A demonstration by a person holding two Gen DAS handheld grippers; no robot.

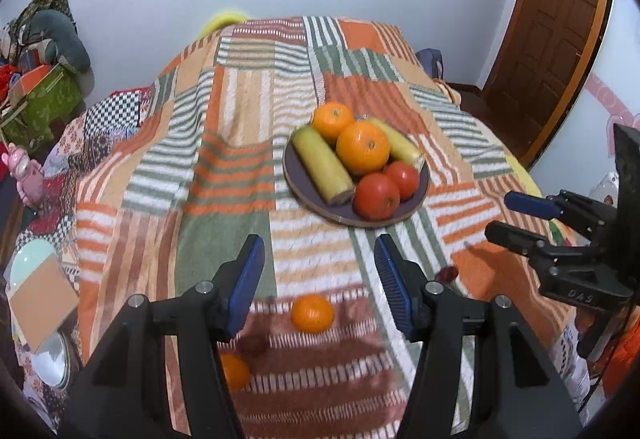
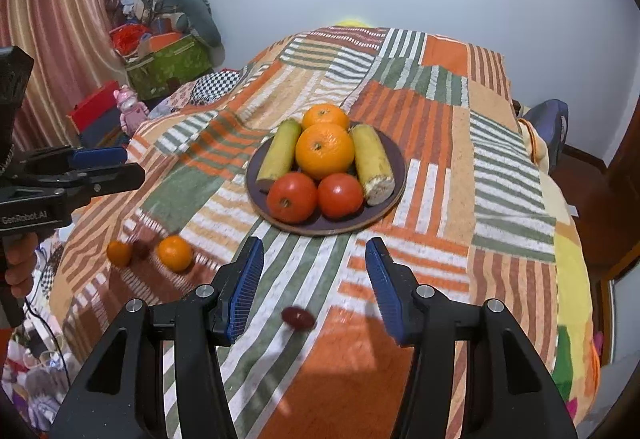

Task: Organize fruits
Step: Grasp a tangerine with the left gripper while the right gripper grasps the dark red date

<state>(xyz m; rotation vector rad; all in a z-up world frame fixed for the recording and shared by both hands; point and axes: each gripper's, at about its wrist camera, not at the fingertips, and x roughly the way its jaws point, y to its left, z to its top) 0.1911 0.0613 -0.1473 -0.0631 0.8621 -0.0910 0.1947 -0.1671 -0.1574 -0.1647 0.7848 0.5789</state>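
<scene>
A dark round plate (image 1: pixel 296 179) (image 2: pixel 256 195) on the striped blanket holds two oranges (image 1: pixel 362 147) (image 2: pixel 325 151), two tomatoes (image 1: pixel 377 196) (image 2: pixel 292 197) and two corn cobs (image 1: pixel 322 164) (image 2: pixel 372 163). My left gripper (image 1: pixel 319 281) is open and empty above a loose small orange (image 1: pixel 312 313) (image 2: pixel 174 252). A second small orange (image 1: pixel 235 371) (image 2: pixel 119 253) and a dark red fruit (image 1: pixel 253 345) (image 2: pixel 141 247) lie near it. My right gripper (image 2: pixel 314 277) is open and empty above another dark red fruit (image 2: pixel 297 317) (image 1: pixel 448 273).
The blanket (image 1: pixel 240 159) (image 2: pixel 440 159) covers a bed that drops off on all sides. A green box (image 1: pixel 44 103) (image 2: pixel 172 67) of clutter stands at the far left. A wooden door (image 1: pixel 548 39) is at the right. A pink toy (image 2: pixel 130 111) stands by the bed.
</scene>
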